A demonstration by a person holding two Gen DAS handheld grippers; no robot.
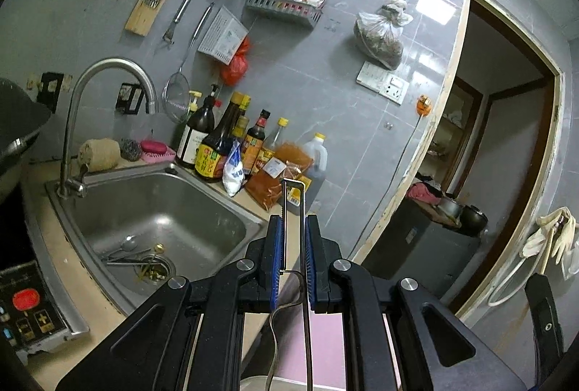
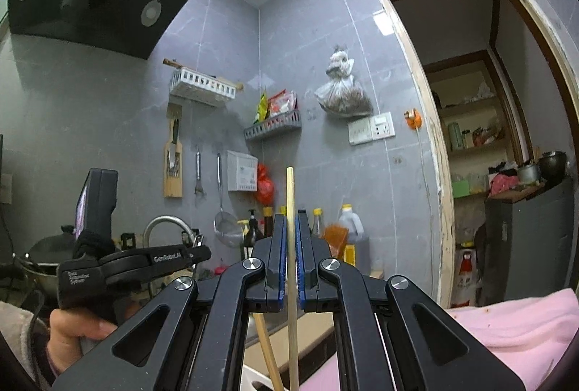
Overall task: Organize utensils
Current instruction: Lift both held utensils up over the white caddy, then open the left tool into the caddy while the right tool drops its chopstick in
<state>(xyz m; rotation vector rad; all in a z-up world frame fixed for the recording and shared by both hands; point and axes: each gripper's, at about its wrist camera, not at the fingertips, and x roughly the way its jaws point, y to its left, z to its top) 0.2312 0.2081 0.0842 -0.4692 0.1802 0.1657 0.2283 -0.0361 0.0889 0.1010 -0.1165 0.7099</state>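
Left wrist: left gripper [image 1: 293, 246] clamped a wire utensil [image 1: 294, 210] upright between its pads; spoon [image 1: 126, 243] lay in sink [image 1: 224, 206] beyond, left, unsorted.
Right wrist: right gripper [image 2: 288, 246] clamped a chopstick [image 2: 290, 203]; second chopstick [image 2: 267, 351] below, loose. Sorting judged midway.

- Left gripper [image 1: 293, 246]: black linkage arms, round silver screws, blue ribbed finger pads [image 1: 276, 260].
- Right gripper [image 2: 291, 255]: the same black build, with blue pads.
- White lettering marks the left gripper's side.
- The hand [image 2: 77, 331] has a pale fuzzy sleeve [image 2: 16, 336].
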